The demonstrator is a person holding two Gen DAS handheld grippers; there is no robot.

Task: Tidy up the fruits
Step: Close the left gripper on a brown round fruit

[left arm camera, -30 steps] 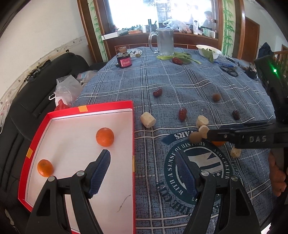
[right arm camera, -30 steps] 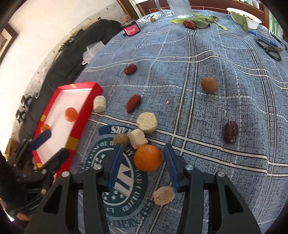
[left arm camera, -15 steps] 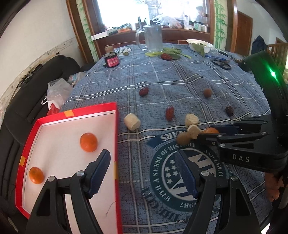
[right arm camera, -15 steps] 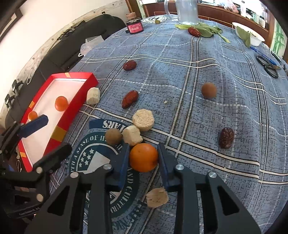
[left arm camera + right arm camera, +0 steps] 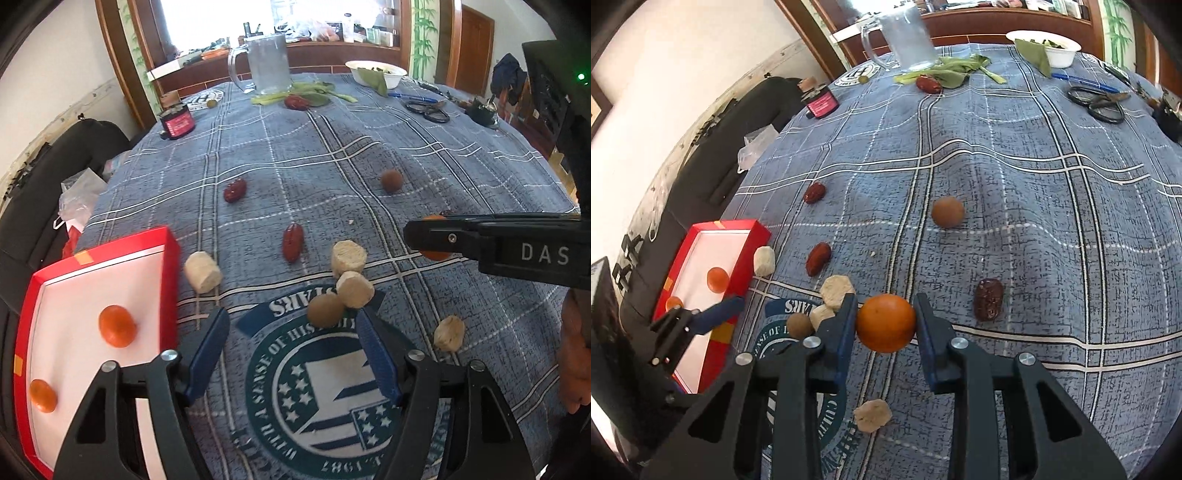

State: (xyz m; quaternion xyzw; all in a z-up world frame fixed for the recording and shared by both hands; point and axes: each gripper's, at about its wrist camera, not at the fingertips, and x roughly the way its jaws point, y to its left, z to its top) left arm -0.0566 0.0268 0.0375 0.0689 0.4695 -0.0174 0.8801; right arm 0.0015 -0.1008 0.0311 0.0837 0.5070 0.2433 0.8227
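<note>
The right gripper [image 5: 885, 325] clamps an orange [image 5: 885, 322] off the cloth—bound, likely, for the red tray [image 5: 740, 225] at nine o'clock, where two oranges already sit; the left gripper [image 5: 291, 350] hangs open, empty.

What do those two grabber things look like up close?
Both are black plastic with two long arms, silver screws and dark blue ridged pads. The left gripper and the right gripper match. The right one has white letters "DAS" on its side and a small green light on its body.
</note>
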